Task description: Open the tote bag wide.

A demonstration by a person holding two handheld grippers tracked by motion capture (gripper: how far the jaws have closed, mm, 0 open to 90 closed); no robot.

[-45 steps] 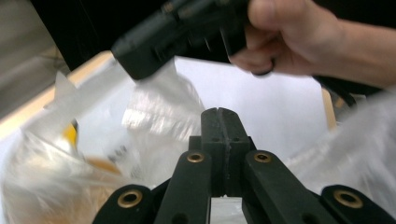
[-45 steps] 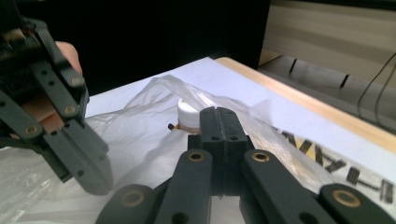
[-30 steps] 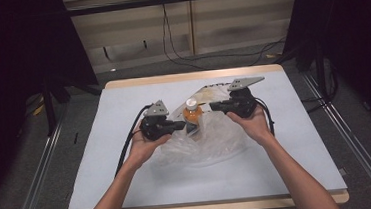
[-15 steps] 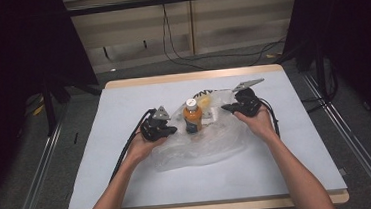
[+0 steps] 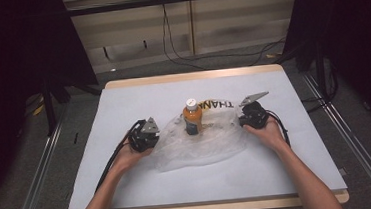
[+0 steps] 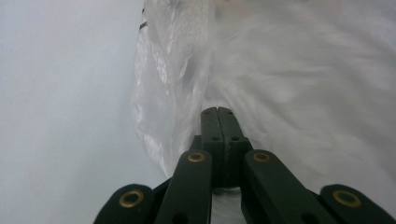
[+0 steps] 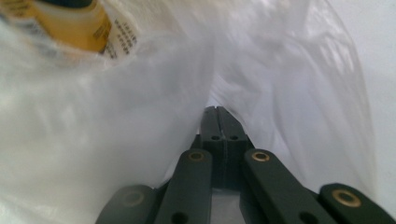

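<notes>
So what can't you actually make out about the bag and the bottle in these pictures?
- Orange-filled plastic bottle with white cap: its base, in the high view, is veiled by the crumpled clear plastic bag; its label is too small to read.
- Same bottle in the right gripper view: top cut off by the frame edge, label print blurred.
- Bag lettering: partly folded under in the high view.
- Film at the shut left hand-held gripper tips: whether it is pinched is unclear.

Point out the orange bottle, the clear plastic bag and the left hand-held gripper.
orange bottle (image 5: 193, 118), high view, on its orange body below the white cap.
clear plastic bag (image 5: 212, 145), high view, on the crumpled film lying on the table.
left hand-held gripper (image 6: 217, 111), left gripper view, at the tips of its closed jaws.
</notes>
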